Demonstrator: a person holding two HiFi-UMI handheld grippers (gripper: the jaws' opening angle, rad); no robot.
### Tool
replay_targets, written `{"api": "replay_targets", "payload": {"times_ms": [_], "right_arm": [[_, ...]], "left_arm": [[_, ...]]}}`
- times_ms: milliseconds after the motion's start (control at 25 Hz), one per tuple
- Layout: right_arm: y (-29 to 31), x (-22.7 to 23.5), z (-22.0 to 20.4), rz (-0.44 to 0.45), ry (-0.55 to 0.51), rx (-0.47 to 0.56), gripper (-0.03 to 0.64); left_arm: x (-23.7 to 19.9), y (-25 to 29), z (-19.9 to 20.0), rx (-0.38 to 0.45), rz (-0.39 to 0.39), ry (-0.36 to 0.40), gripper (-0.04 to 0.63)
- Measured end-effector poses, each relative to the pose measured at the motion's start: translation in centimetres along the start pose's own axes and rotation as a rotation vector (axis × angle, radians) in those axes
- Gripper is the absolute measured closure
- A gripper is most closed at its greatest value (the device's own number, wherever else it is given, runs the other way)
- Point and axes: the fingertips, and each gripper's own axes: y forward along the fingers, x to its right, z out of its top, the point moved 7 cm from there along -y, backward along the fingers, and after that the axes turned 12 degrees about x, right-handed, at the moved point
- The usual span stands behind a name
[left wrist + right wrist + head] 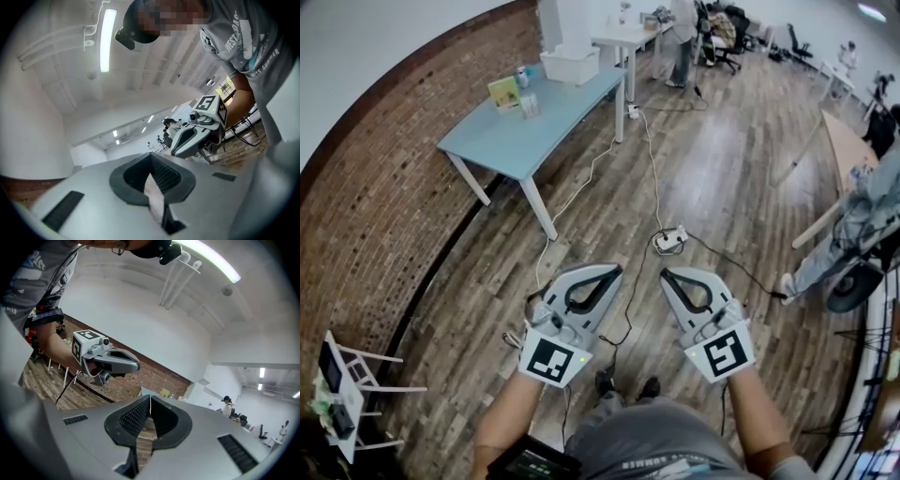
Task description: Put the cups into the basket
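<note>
Here, both grippers hover over the wooden floor (722, 169).
Left gripper (614, 270) and right gripper (667, 275) are clenched empty, well apart from the blue counter (502, 141) bearing a white basket (570, 66).

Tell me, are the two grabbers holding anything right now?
No, nothing. The left gripper and the right gripper are both shut and empty.
</note>
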Motion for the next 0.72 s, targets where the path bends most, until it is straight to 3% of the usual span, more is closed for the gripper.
{"api": "replay_targets", "payload": {"times_ms": [720], "right_arm": [[6.0, 0.2, -1.2, -0.015, -0.003, -0.065, 0.603]], "left_arm": [[-4.1, -2.6, -4.3, -0.044, 0.001, -0.048, 0.595]]}}
